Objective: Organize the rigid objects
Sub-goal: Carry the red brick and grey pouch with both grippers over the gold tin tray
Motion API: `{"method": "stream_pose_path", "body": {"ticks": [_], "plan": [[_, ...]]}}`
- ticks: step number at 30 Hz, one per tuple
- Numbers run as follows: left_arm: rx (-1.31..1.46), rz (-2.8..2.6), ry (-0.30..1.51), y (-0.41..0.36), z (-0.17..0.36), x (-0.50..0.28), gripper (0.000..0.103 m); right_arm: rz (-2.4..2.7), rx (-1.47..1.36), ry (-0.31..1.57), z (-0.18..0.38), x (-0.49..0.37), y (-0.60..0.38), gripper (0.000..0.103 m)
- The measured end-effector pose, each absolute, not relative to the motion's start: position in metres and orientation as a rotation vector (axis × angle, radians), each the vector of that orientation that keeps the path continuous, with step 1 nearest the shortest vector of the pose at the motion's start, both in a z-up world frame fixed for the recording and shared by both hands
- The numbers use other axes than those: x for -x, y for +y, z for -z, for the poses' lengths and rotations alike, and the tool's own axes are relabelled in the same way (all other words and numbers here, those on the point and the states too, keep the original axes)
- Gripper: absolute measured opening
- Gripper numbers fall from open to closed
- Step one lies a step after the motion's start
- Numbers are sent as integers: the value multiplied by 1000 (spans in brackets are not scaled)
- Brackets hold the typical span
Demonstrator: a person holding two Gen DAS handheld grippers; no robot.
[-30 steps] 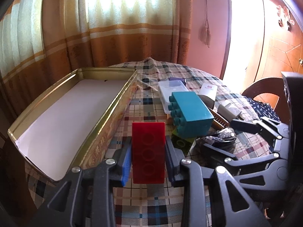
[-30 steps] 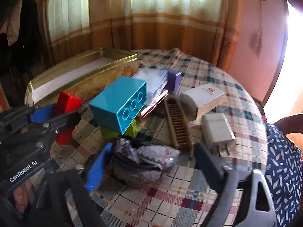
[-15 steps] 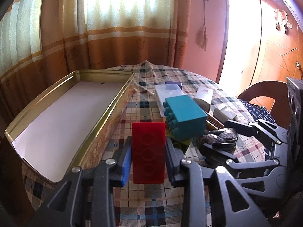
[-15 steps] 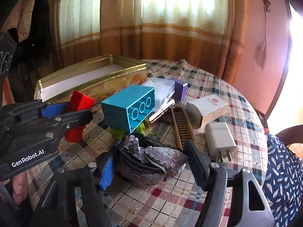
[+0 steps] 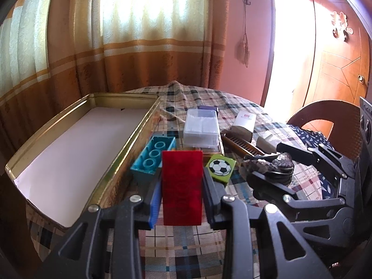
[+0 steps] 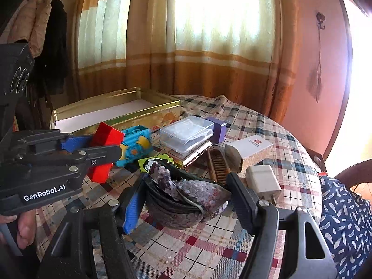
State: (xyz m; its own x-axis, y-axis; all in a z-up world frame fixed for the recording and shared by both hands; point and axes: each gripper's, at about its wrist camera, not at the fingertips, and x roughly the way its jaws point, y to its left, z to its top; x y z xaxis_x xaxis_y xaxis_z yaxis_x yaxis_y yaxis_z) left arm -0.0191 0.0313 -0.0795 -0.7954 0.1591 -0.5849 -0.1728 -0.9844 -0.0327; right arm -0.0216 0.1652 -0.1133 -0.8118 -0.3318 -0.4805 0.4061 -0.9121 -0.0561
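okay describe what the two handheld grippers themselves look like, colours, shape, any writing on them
Both are black plastic scissor-linkage frames with silver rivets at the pivots. The left gripper and right gripper each carry one blue finger pad and one black pad. White "GenRobot.AI" lettering marks the left gripper's side. No cables or sleeves are visible.

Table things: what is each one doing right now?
gold tin, open, only white lining inside
red block, upright, clamped in left gripper
blue block, lying hollow side up beside the tin
green football block, flat on the cloth
sequin pouch, squeezed by right gripper, whose fingers have just been closing
clear box, lid shut
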Motion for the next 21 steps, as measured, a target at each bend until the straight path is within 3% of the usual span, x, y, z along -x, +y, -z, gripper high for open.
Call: {"method": "stream_pose_path", "body": {"ticks": [21], "plan": [[825,-2861,-12,24,75,13,30,2676,-575,209,112,16,169,70]]}}
